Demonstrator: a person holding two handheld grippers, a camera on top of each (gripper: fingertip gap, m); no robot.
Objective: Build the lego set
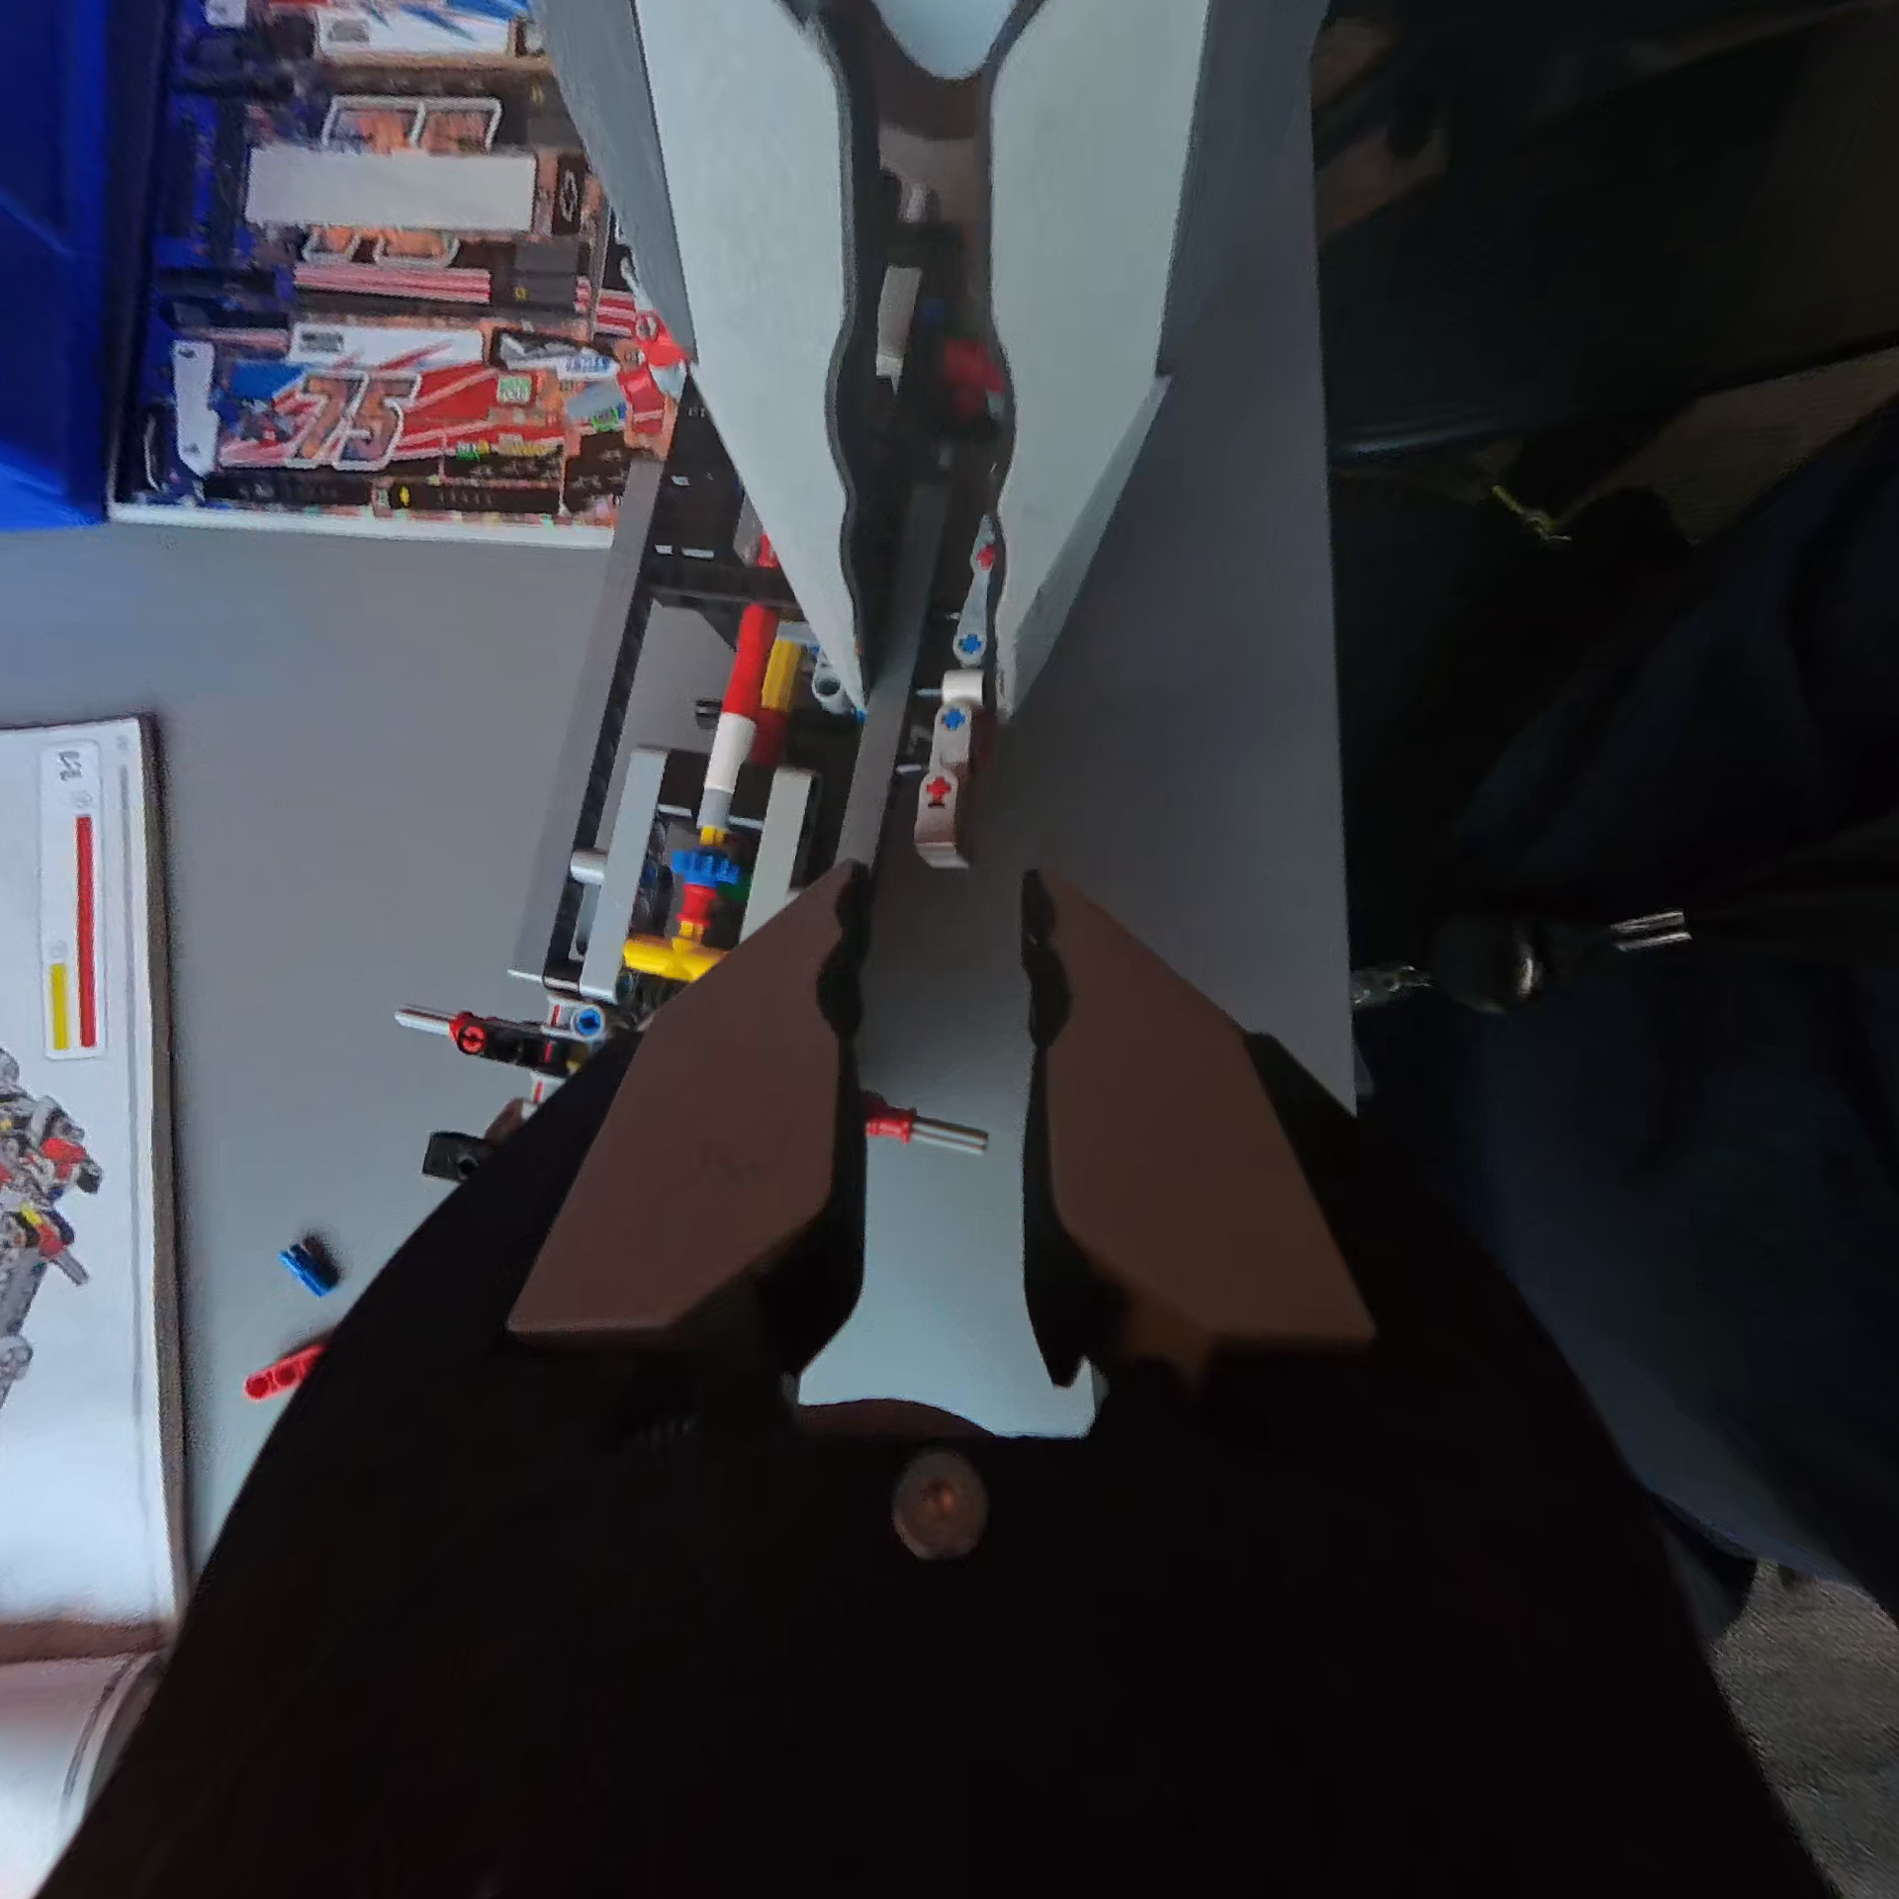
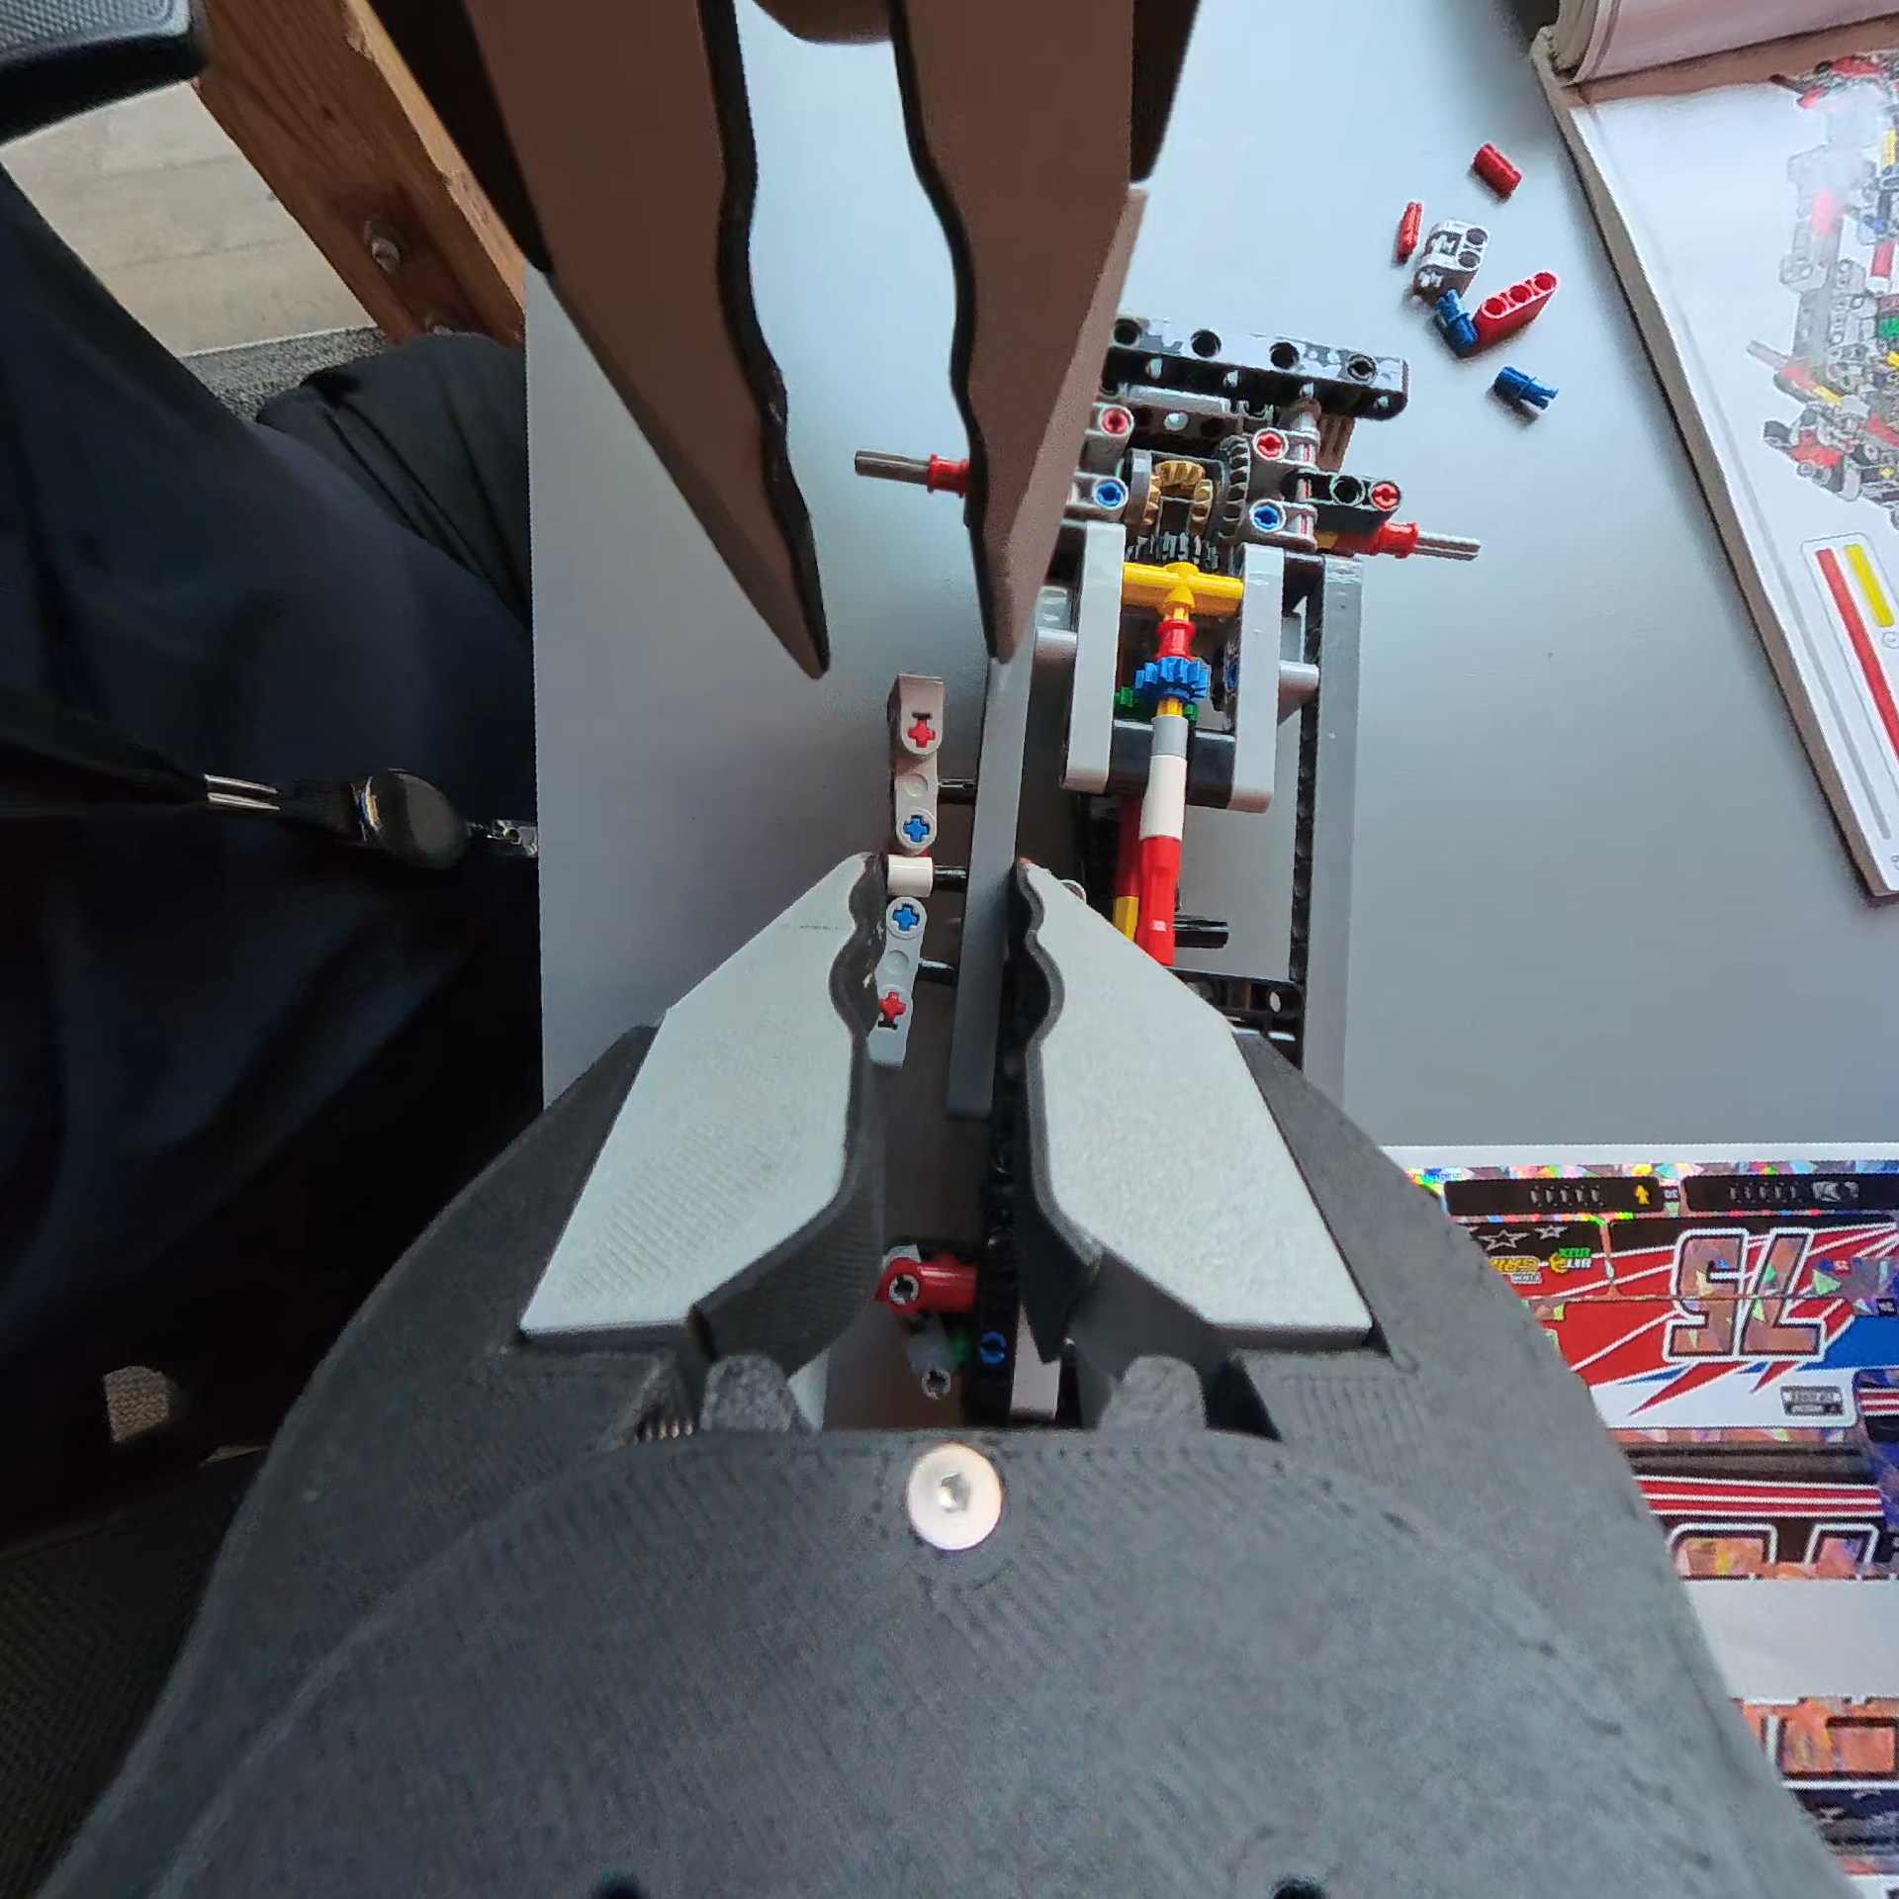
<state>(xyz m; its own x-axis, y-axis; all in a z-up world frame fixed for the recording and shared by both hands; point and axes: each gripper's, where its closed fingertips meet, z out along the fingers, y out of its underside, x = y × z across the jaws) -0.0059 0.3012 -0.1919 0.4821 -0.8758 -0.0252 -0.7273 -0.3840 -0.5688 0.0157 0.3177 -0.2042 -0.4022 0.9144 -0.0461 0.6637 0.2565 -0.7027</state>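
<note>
My right gripper (image 2: 951,873) has its jaws pinching the brick-built chassis (image 2: 1171,668) by its near end, pads pressed on a grey side beam (image 2: 992,904) and the small grey links (image 2: 904,822) pinned beside it; the chassis lies near the surface's (image 2: 1541,873) edge closest to me; my left gripper (image 1: 940,884) hovers at the opposite end, jaws spread with only bare surface between them; loose red and blue pins (image 2: 1480,277) lie beside an instruction booklet (image 2: 1798,411).

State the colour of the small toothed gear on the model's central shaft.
Blue gear; the right wrist view shows it best.
</note>
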